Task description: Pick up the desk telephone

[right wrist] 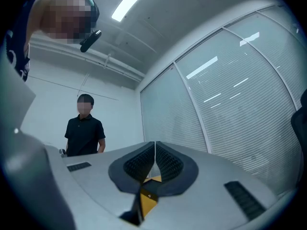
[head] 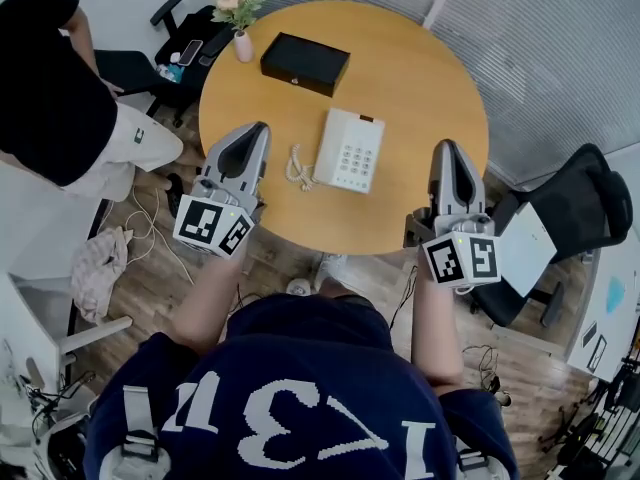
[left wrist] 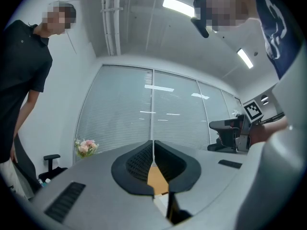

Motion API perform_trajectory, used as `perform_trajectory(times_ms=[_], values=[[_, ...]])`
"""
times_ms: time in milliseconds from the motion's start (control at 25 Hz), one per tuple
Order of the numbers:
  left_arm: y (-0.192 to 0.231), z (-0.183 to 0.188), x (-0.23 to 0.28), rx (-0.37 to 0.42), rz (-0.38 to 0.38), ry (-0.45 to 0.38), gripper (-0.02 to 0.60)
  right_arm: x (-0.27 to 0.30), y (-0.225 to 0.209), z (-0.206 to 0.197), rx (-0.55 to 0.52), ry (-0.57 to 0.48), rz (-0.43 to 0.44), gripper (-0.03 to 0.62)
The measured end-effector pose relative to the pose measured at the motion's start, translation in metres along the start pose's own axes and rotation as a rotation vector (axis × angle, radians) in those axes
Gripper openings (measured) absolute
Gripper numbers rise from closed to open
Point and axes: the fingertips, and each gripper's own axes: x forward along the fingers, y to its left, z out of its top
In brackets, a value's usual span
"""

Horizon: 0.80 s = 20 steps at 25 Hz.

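Observation:
A white desk telephone [head: 350, 149] with a coiled cord [head: 298, 166] lies near the front of the round wooden table [head: 420, 78] in the head view. My left gripper [head: 260, 129] hovers over the table's left edge, a short way left of the phone, jaws shut and empty. My right gripper [head: 447, 147] sits over the table's right edge, to the right of the phone, also shut with nothing in it. In the left gripper view [left wrist: 153, 145] and the right gripper view [right wrist: 155, 145] the jaws meet at the tip and only a sliver of tabletop shows below them.
A black box [head: 305, 63] lies at the table's far side, beside a pink vase of flowers [head: 240, 8]. A person in a black shirt [head: 50, 78] stands at the left. Black office chairs [head: 575, 218] stand right and at the far left [head: 185, 43]. Cables lie on the floor.

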Motion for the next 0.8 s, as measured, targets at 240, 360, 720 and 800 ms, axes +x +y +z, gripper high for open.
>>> perform_trajectory(times_ms=[240, 360, 720, 800], values=[[0.013, 0.005, 0.055, 0.012, 0.035, -0.032, 0.021, 0.050, -0.038, 0.013, -0.005, -0.033, 0.042, 0.031], [0.016, 0.000, 0.075, 0.011, 0.047, -0.031, 0.021, 0.068, -0.057, 0.013, -0.013, -0.034, 0.054, 0.031], [0.027, -0.010, 0.097, -0.039, 0.031, -0.074, 0.021, 0.097, -0.077, -0.006, 0.027, -0.007, 0.049, 0.031], [0.030, -0.017, 0.102, -0.042, 0.030, -0.058, 0.021, 0.098, -0.078, -0.014, 0.020, 0.008, 0.032, 0.031]])
